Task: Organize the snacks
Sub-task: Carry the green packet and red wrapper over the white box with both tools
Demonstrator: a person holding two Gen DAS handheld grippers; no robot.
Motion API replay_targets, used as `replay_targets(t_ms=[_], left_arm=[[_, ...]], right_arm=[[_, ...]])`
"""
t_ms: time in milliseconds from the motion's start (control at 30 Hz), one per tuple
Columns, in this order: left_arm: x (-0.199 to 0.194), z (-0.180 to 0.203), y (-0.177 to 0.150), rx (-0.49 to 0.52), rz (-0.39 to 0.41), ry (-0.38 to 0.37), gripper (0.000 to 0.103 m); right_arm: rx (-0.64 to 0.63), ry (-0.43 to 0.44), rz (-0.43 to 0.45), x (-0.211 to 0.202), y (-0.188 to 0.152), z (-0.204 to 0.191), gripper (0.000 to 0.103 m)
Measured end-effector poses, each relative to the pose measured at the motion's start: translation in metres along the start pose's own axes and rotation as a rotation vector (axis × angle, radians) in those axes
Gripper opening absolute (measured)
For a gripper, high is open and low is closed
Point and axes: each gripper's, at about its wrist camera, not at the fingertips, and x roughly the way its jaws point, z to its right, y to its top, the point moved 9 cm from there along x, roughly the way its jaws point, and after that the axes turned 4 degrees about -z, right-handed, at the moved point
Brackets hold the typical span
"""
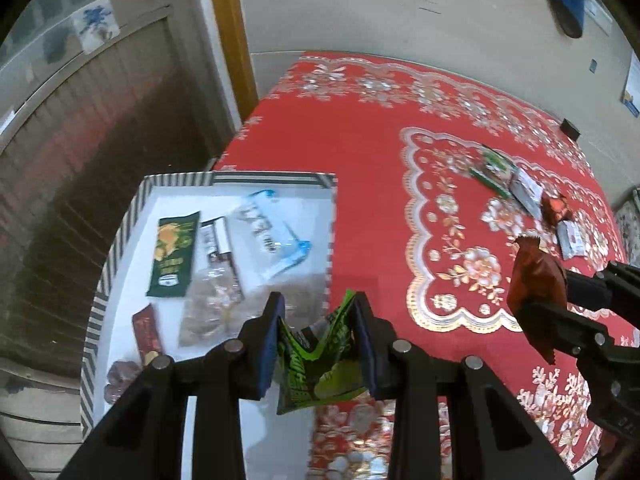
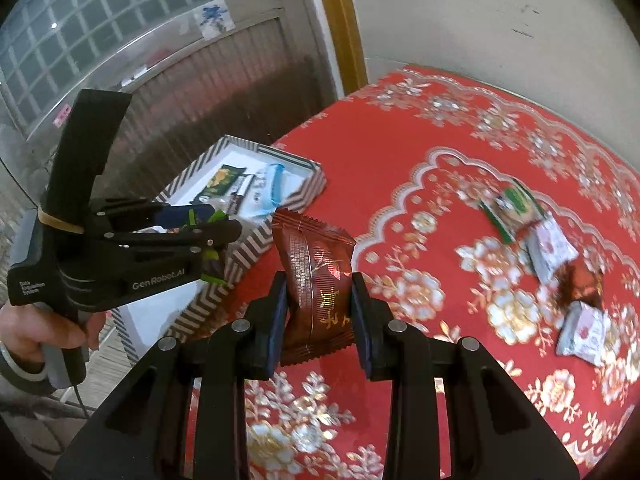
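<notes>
A: Covering the desk (image 1: 360,160): red cloth, glossy, embossed with gold and white flowers and a scalloped border.

B: Box?

A: Rectangular box (image 1: 120,236) at the desk's left edge, walls in black-and-white chevron stripes, white floor inside. Flat packets lie in it: a dark green one (image 1: 174,256), a clear one with blue ends (image 1: 272,236), a maroon one (image 1: 147,332).

B: Left tongs (image 1: 318,344)?

A: Clamped on a crinkled bright-green foil packet (image 1: 320,372), folded into a V between blue pads, held over the box's near right corner.

B: Right tongs (image 2: 319,316)?

A: Clamped on a dark-red pillow packet (image 2: 316,280), gold lettering, crimped serrated ends, upright, above the cloth just right of the box.

B: Loose stock?

A: Cluster on the cloth far right, touching: green-and-white packet (image 2: 514,204), two white square packets (image 2: 550,248), one red-brown wrapper (image 2: 580,284).
</notes>
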Motion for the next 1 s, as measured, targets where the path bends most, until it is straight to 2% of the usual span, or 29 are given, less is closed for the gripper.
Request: replay_targets(t_ms=[600,1000], left_arm=[[0.019,-0.078,-0.022,-0.115,-0.052,0.041,0.036],[0.03,-0.094,-0.041,-0.15,-0.086,0.04,0.036]], right_arm=[[-0.075,0.068,-0.014,0.048,0.046,-0.053,0.029],[-0.134,0.068,-0.091,0.104,0.069,-0.074,0.029]])
